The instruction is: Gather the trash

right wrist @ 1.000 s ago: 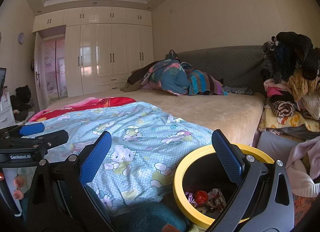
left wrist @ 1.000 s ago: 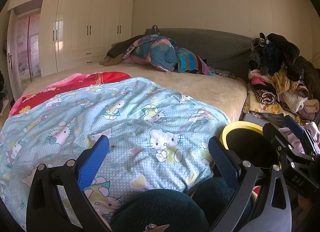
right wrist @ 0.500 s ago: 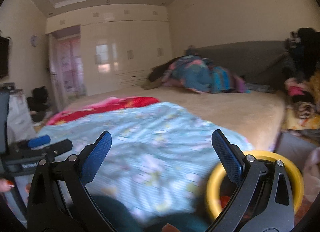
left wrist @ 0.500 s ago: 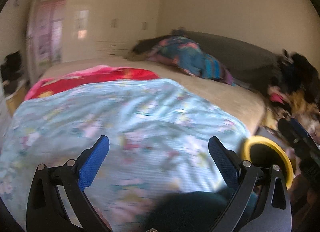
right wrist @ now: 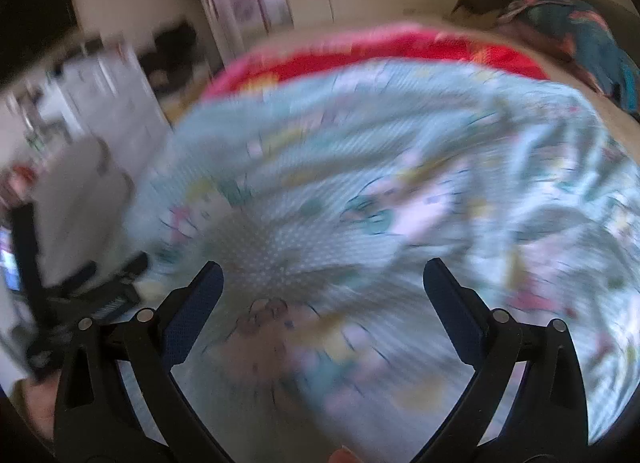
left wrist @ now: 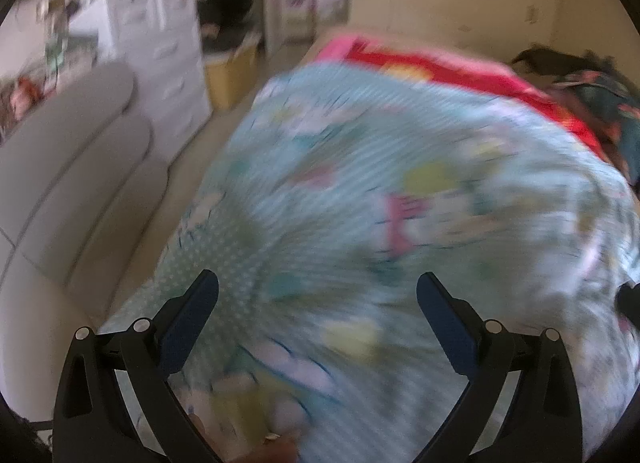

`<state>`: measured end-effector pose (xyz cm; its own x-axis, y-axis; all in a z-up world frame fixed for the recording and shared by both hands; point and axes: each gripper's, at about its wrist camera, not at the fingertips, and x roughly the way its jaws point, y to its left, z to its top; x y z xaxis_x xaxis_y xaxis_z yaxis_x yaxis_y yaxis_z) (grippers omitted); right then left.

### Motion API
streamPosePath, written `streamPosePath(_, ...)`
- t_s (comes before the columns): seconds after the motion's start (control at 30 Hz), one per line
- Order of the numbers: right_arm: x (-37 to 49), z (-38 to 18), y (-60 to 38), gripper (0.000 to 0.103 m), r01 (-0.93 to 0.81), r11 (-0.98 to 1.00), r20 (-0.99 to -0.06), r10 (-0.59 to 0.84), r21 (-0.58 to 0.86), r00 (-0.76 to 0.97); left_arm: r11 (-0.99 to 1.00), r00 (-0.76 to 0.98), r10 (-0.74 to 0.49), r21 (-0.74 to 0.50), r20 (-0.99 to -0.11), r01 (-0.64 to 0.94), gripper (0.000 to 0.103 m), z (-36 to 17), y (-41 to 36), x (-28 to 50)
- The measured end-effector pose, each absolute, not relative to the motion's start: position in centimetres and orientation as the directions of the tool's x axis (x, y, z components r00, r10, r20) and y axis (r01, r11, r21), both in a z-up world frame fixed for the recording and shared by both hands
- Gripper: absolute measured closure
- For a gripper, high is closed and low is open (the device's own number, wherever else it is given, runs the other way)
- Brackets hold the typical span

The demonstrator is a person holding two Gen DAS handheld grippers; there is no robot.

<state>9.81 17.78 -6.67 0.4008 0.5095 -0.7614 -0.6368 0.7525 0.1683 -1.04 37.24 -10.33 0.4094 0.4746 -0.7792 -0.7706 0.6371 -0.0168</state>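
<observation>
Both views are smeared by fast motion. My left gripper (left wrist: 318, 293) is open with nothing between its blue-padded fingers, held over the light-blue cartoon-print quilt (left wrist: 400, 203) on the bed. My right gripper (right wrist: 322, 283) is open and empty as well, above the same quilt (right wrist: 380, 191). The other gripper's black body (right wrist: 80, 295) shows at the left edge of the right wrist view. No trash and no bin are visible in either view.
A grey sofa (left wrist: 72, 167) lies along the left, with white drawers (left wrist: 160, 51) and a yellow box (left wrist: 232, 75) beyond it. A red blanket (left wrist: 440, 67) lies past the quilt, and bundled dark bedding (right wrist: 568, 19) sits at the far right.
Both grippers have swung sharply to the left. The yellow-rimmed bin and the clothes pile have left both views, and the grey sofa and drawers have come in. Both stay open.
</observation>
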Motion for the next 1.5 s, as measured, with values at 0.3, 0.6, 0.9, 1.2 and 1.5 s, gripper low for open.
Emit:
streamPosePath(0.3,10.1,-13.8,21.8,0.009,-0.666,0.739,-0.805,0.453,0.1,0.383,0.607,0.373,0.445,-0.032,-0.814,-0.794,0.005,-13.8,39.6,-0.1)
streamPosePath(0.6,9.5,-13.9,21.2,0.009,-0.66,0.738,-0.807,0.472,0.141,0.355,0.606,0.378,0.439,-0.042,-0.815,-0.794,0.005,-13.7,39.6,-0.3)
streamPosePath(0.9,10.3,-14.2,21.2,0.009,-0.66,0.737,-0.807,0.473,0.143,0.353,0.606,0.377,0.44,-0.041,-0.815,-0.794,0.005,-13.8,39.6,-0.2)
streamPosePath(1.2,9.9,-14.1,21.3,0.009,-0.66,0.737,-0.807,0.473,0.144,0.354,0.606,0.378,0.44,-0.041,-0.815,-0.794,0.005,-13.8,39.6,-0.3)
streamPosePath(1.5,9.9,-14.1,21.3,0.009,-0.66,0.737,-0.807,0.474,0.145,0.352,0.606,0.377,0.44,-0.04,-0.815,-0.794,0.005,-13.3,39.2,-0.2)
